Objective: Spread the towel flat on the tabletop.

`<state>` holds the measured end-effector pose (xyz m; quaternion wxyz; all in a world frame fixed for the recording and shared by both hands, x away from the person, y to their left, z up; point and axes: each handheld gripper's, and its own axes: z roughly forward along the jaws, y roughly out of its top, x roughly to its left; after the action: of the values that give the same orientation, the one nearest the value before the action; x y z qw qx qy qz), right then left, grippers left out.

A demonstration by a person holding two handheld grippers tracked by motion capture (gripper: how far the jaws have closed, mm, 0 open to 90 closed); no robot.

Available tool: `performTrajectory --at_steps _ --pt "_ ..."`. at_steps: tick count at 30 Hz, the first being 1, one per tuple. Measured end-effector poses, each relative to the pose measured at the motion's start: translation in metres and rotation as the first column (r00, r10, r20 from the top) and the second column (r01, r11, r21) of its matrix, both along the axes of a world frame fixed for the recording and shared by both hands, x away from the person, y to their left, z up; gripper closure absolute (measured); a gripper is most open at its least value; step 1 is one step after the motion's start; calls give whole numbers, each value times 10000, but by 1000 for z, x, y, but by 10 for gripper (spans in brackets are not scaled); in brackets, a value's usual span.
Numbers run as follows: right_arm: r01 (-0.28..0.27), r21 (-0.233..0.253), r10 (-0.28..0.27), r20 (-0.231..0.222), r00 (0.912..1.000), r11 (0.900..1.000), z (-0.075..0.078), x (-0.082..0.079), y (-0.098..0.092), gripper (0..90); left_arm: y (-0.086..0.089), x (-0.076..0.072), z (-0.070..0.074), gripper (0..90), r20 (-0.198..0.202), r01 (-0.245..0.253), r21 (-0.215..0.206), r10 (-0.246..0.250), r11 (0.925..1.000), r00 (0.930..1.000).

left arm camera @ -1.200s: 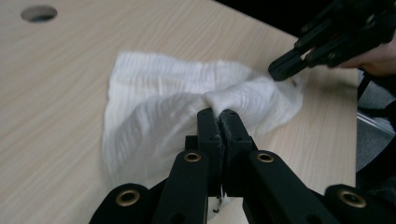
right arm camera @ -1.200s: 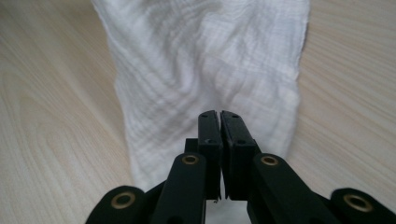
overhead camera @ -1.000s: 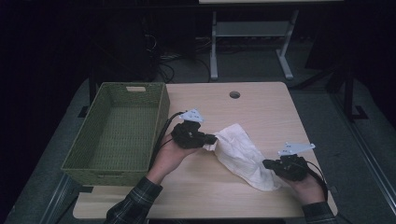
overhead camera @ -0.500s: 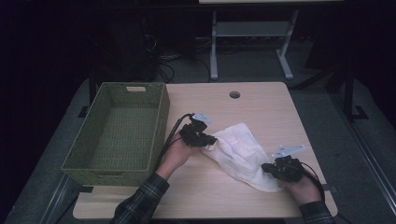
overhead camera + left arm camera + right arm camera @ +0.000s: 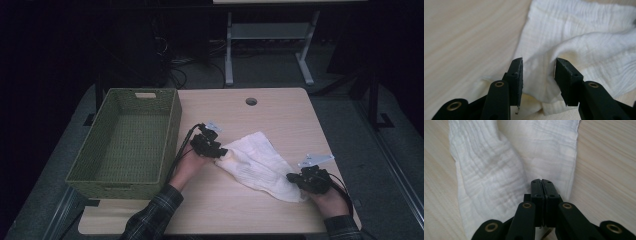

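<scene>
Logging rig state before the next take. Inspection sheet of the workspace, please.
Surface: light wood-grain table, round cable hole near the far edge.
Job's things: crumpled white gauze cloth at centre; empty green woven basket on the left.
Clutter: nothing seen.
Grippers: left gripper open, jaws astride a cloth fold; right gripper shut on the cloth's edge.
Cables: black cable trails from the left gripper.
Surroundings: dark room, grey floor, white desk frame behind.
</scene>
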<state>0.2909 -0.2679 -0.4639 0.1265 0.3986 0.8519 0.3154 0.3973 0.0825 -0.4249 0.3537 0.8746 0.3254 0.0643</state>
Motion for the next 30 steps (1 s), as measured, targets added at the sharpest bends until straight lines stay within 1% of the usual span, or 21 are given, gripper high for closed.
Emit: performTrajectory --at_steps 1,3,6,9,12,14,15,17,19,20,21,23,25,27,28,29,30 --pt "54 -28 -54 23 10000 10000 0 0 -2 883 2 -2 6 551 140 -43 -96 45 9999 9999" --pt "170 -108 -169 80 9998 9998 0 1 -6 883 5 -7 14 548 291 -63 -283 72 9996 9995" --pt "395 -131 -393 95 9992 9991 0 1 -12 883 8 -15 23 547 354 56 -352 -44 9994 9994" --pt "535 -115 -534 84 9985 9985 0 0 -17 882 9 -23 25 557 224 416 -292 -410 9987 9989" --pt "509 -123 -508 105 9987 9986 0 0 -16 882 8 -32 17 556 -15 736 -161 -736 9972 9973" --pt "519 -135 -518 103 9986 9986 1 -1 -15 882 7 -35 10 553 -126 785 -3 -785 9969 9968" --pt "476 -85 -474 173 9987 9988 2 -1 -15 882 6 -35 6 545 -212 779 18 -778 9970 9967" --pt "425 -30 -424 256 9988 9991 4 -2 -14 882 4 -35 -1 530 -325 877 198 -871 9959 9957" --pt "396 45 -397 296 9988 9992 5 -3 -13 882 0 -34 -7 506 -418 1043 216 -1034 9943 9938" --pt "376 30 -377 290 9989 9993 5 -3 -13 881 -3 -35 -10 502 -441 980 166 -972 9951 9943" --pt "371 29 -371 266 9990 9993 5 -3 -13 881 -5 -34 -13 496 -448 1107 306 -1093 9934 9930" --pt "325 43 -326 241 9992 9995 4 -2 -12 877 -9 -33 -17 500 -498 1207 458 -1184 9916 9917" --pt "329 55 -330 178 9993 9994 4 -3 -11 877 -12 -32 -20 546 -423 1248 528 -1226 9908 9915" --pt "243 48 -244 219 9995 9997 4 -3 -10 877 -13 -31 -21 659 -387 1269 546 -1249 9904 9914" --pt "221 19 -221 224 9995 9998 4 -3 -9 877 -13 -30 -21 730 -360 1291 554 -1272 9901 9912" --pt "218 32 -219 235 9995 9998 3 -3 -9 877 -13 -30 -21 782 -368 1332 506 -1314 9898 9906" --pt "190 35 -191 262 9995 9998 3 -3 -9 877 -12 -30 -19 808 -306 1308 415 -1296 9905 9911"
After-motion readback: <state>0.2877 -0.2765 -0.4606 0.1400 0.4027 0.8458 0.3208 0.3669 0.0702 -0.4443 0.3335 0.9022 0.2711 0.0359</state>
